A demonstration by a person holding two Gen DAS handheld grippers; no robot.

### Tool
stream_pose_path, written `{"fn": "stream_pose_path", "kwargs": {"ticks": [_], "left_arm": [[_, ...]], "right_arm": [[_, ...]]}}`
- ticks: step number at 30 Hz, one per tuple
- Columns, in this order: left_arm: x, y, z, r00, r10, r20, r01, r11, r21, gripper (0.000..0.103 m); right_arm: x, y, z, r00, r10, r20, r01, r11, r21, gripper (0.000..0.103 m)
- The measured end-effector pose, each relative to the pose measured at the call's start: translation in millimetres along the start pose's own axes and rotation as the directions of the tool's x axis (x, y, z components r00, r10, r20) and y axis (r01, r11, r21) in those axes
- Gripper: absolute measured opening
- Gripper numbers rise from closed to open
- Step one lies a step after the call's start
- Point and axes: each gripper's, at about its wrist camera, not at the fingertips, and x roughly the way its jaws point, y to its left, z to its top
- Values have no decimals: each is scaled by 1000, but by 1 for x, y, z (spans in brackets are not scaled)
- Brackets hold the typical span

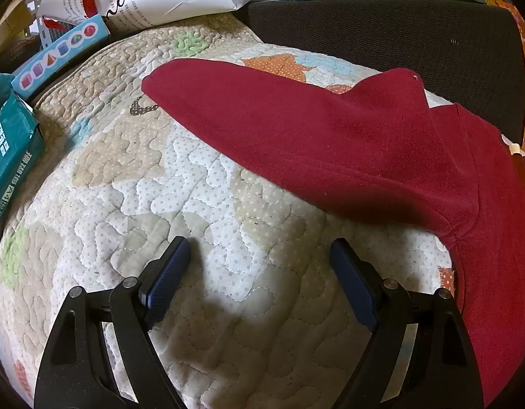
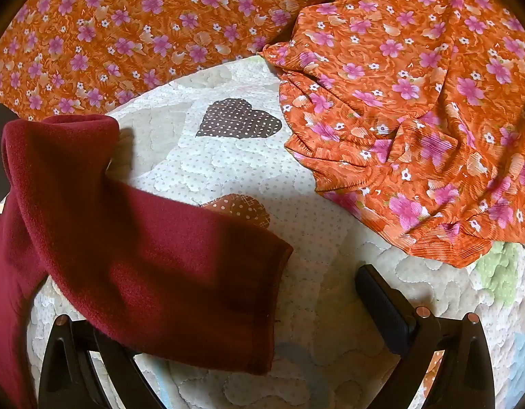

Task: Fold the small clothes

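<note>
While left view shows boxes [image 1: 13, 150], right shows floral cloth [image 2: 415, 102].

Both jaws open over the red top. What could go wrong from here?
1. The orange floral cloth lies close beside the red garment; the right gripper could catch it too.
2. The sleeve cuff drapes over that gripper's left finger, so closing may pinch a bunched edge.
3. The left gripper hovers over the bare quilt and may pinch quilt instead.
</note>
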Motion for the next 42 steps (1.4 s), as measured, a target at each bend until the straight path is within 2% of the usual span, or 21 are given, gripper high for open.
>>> {"fn": "stream_pose_path", "kwargs": {"ticks": [7, 10, 11, 13, 16, 20, 24, 28, 34, 39, 42], "left_arm": [[-1, 0, 0, 1000, 4, -3, -4, 1000, 4, 85], [-6, 3, 0, 999, 13, -35, -14, 1000, -8, 85], [-7, 4, 1, 999, 18, -49, -19, 1000, -17, 85], [-8, 7, 3, 998, 27, -64, -28, 999, -20, 85], [-26, 3, 2, 998, 48, -32, -49, 999, -13, 85], [-46, 1, 11, 1000, 4, 6, -3, 999, -38, 85], [-65, -10, 18, 999, -19, 30, 20, 1000, -25, 85], [-84, -31, 18, 998, -39, 46, 38, 999, 15, 85], [-109, -59, 14, 992, -105, 68, 102, 993, 57, 85], [-118, -75, 10, 985, -166, 54, 164, 985, 46, 85], [-124, -93, 3, 980, -188, 58, 182, 979, 91, 85]], "right_arm": [[0, 0, 0, 1000, 1, -5, -1, 1000, 0, 103], [-5, 1, -1, 1000, 21, -20, -21, 1000, -23, 103], [-7, 3, -1, 999, 25, -27, -26, 999, -33, 100], [-26, 1, -7, 999, 24, -37, -25, 999, -38, 93], [-55, 20, -13, 995, 96, 6, -96, 993, -70, 91], [-100, 58, -24, 983, 166, 72, -149, 968, -201, 91], [-128, 100, -33, 975, 209, 70, -181, 942, -283, 91], [-144, 131, -44, 969, 243, 42, -220, 930, -294, 91], [-155, 166, -59, 953, 301, -3, -287, 905, -313, 91], [-159, 188, -65, 958, 288, -13, -275, 900, -339, 91], [-160, 189, -65, 959, 284, -11, -272, 907, -322, 91]]}}
